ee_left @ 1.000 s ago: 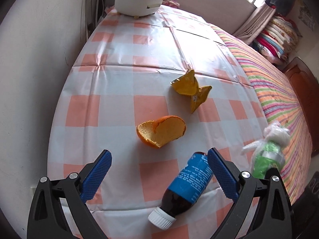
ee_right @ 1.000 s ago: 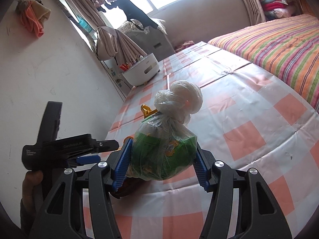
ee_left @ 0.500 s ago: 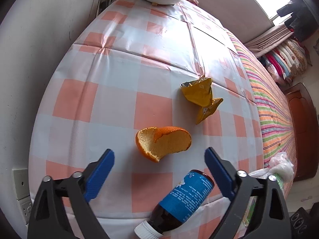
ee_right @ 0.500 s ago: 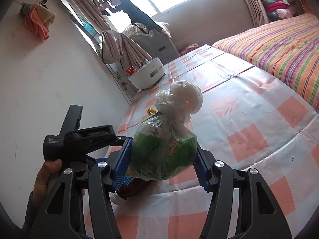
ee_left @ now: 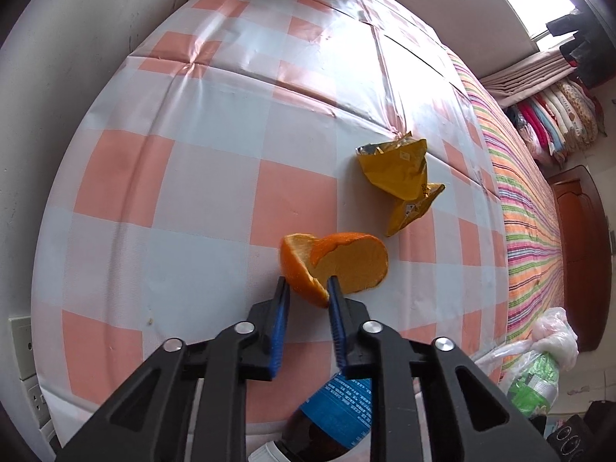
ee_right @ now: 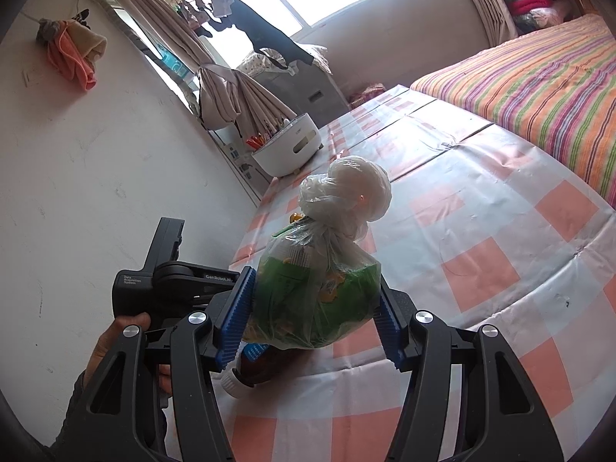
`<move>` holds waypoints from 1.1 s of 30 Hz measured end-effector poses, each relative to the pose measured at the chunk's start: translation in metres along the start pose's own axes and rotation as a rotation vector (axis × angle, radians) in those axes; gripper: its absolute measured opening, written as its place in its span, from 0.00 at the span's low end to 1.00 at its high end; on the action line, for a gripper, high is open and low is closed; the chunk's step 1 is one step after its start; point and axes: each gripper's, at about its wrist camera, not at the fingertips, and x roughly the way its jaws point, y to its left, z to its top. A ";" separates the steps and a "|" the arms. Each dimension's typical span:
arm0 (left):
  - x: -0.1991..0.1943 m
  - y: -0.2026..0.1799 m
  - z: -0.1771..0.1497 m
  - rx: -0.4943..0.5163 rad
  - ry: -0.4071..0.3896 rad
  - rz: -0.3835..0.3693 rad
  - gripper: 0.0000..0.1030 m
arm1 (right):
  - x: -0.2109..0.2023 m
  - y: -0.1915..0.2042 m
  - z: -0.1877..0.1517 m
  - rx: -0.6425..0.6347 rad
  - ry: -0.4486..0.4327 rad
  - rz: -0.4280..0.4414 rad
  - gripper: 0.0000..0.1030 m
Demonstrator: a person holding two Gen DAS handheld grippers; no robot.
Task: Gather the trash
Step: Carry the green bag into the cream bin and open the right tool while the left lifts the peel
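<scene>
Table [ee_left: 200, 177], checked cloth, runs along wall, bed beside it. White tub [ee_right: 287, 150] at far end.

Knotted trash bag [ee_right: 323, 281], part full, clamped in right gripper [ee_right: 312, 319] above near table edge; collection under way.

Brown bottle, blue label [ee_left: 338, 396], lies at near edge, uncollected.

Yellow wrapper [ee_left: 404, 173] mid-table, untouched.

Orange peel [ee_left: 335, 261] just nearer than wrapper. Left gripper [ee_left: 308, 292] jaws have just been closing, now narrow, pinching peel's near edge. Peel not yet lifted.

Left to do: peel, wrapper, bottle.
</scene>
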 end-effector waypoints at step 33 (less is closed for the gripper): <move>-0.113 -0.028 -0.119 0.245 -0.221 -0.025 0.07 | -0.119 0.023 -0.022 -0.044 -0.145 0.005 0.55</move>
